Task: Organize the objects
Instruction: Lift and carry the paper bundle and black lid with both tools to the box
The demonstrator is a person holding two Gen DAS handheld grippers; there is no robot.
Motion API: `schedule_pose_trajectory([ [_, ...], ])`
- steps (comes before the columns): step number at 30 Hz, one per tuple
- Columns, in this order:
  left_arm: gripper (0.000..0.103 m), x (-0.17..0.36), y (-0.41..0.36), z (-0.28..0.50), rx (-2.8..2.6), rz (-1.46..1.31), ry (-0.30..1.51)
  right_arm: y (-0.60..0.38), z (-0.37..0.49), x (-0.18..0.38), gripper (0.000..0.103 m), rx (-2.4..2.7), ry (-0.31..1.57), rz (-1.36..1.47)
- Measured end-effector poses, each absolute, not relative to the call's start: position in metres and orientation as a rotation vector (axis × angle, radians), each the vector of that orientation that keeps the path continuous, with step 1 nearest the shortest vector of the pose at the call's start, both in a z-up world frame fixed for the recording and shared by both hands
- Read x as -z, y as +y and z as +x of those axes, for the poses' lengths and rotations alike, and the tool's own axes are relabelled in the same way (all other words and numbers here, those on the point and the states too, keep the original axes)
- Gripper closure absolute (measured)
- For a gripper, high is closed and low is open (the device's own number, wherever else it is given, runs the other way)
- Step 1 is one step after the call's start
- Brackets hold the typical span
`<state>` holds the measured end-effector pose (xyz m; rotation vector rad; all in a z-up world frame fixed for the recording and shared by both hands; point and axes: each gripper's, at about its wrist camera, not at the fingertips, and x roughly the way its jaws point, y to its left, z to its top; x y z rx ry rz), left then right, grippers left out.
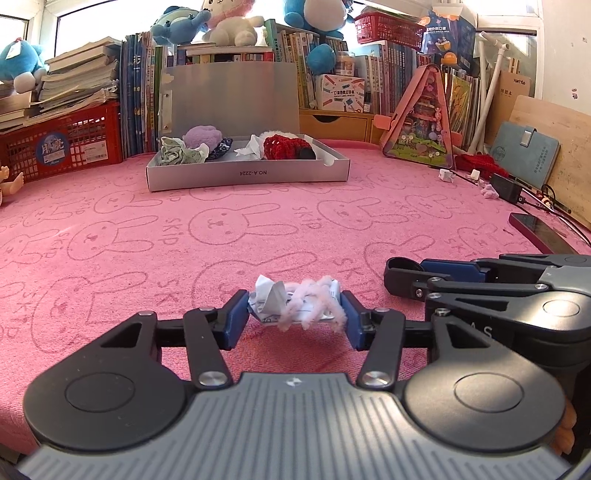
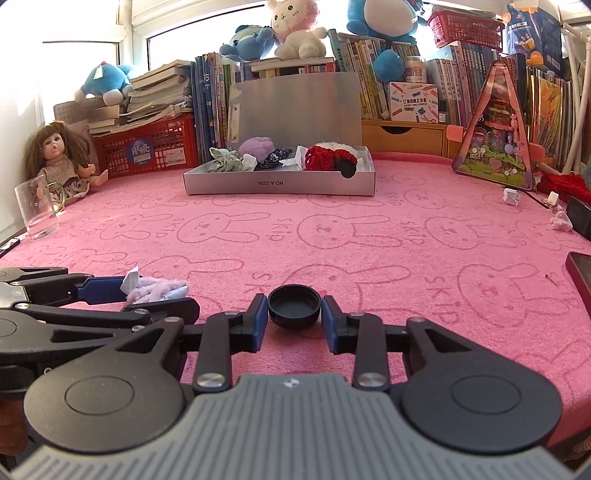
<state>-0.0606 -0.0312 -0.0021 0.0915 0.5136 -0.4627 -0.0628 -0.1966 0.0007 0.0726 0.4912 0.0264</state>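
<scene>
A pink towel [image 2: 332, 236] printed with rabbits covers the table. At its far left a doll [image 2: 61, 158] sits against a red crate [image 2: 147, 151], with a clear glass [image 2: 37, 208] just in front of it, nearer. Stacked books [image 2: 159, 92] rest on the crate. Along the far edge stand upright books [image 2: 373, 77], topped by blue and white-pink plush toys [image 2: 295, 33] and a red basket [image 2: 465, 26]. A triangular pink toy house [image 2: 498, 140] stands far right, beside a wooden drawer unit [image 2: 406, 138]
</scene>
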Motion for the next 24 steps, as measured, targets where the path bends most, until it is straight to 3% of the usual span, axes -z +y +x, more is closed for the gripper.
schedule_pose_trajectory([
  [24, 0.044, -0.032, -0.042, 0.020, 0.329, 0.099, 0.519, -0.194, 0.017, -0.028, 0.065, 0.003, 0.523, 0.073],
])
